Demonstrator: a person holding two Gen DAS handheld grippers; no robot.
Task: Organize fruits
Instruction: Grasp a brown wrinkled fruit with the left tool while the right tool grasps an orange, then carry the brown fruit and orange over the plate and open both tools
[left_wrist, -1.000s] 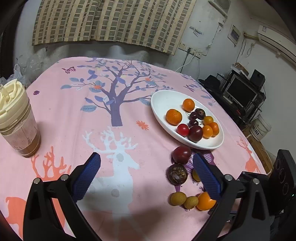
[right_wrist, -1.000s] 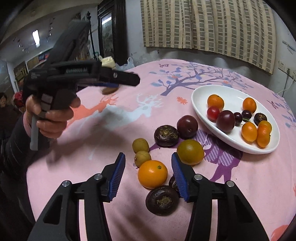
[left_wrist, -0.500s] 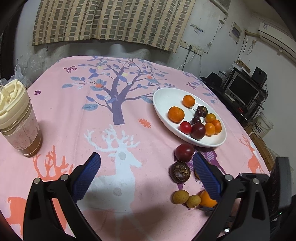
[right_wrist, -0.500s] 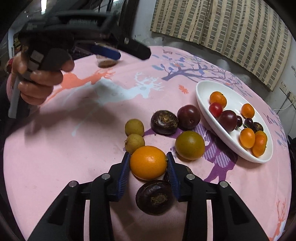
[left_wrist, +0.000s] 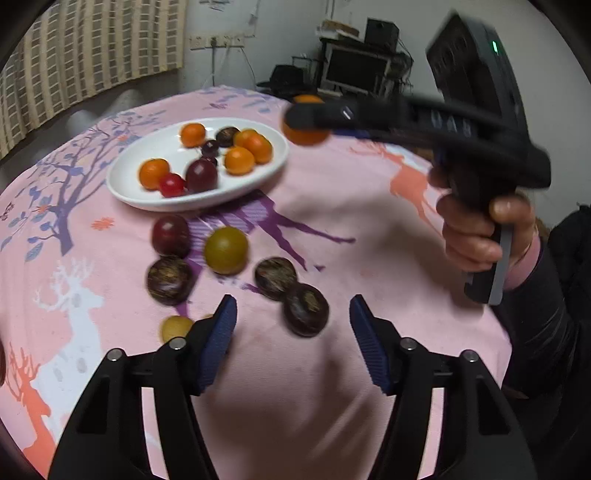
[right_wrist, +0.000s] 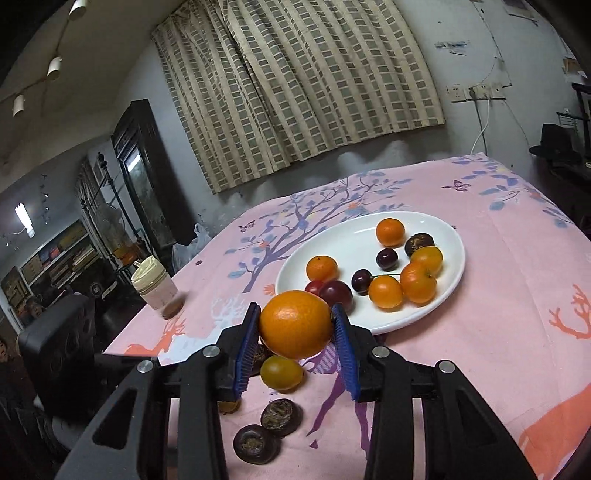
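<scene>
My right gripper (right_wrist: 295, 325) is shut on a large orange (right_wrist: 295, 323) and holds it in the air in front of the white plate (right_wrist: 448, 236), which carries several small oranges, cherries and plums. It also shows in the left wrist view (left_wrist: 306, 125) beside the plate (left_wrist: 125, 168). My left gripper (left_wrist: 291, 332) is open and empty, low over the pink cloth, near two dark passion fruits (left_wrist: 304, 308). A yellow-green fruit (left_wrist: 225, 249), a red plum (left_wrist: 170, 234) and another passion fruit (left_wrist: 170, 280) lie loose on the cloth.
A small yellow longan (left_wrist: 175, 326) lies by my left finger. A lidded cup (right_wrist: 155, 291) stands at the table's far left edge. The pink printed tablecloth (right_wrist: 498, 332) covers the table. A shelf with electronics (left_wrist: 354, 70) stands beyond the table.
My right gripper closed on the large orange and lifted it off the cloth toward the plate. My left gripper swung right and now faces the loose passion fruits.
</scene>
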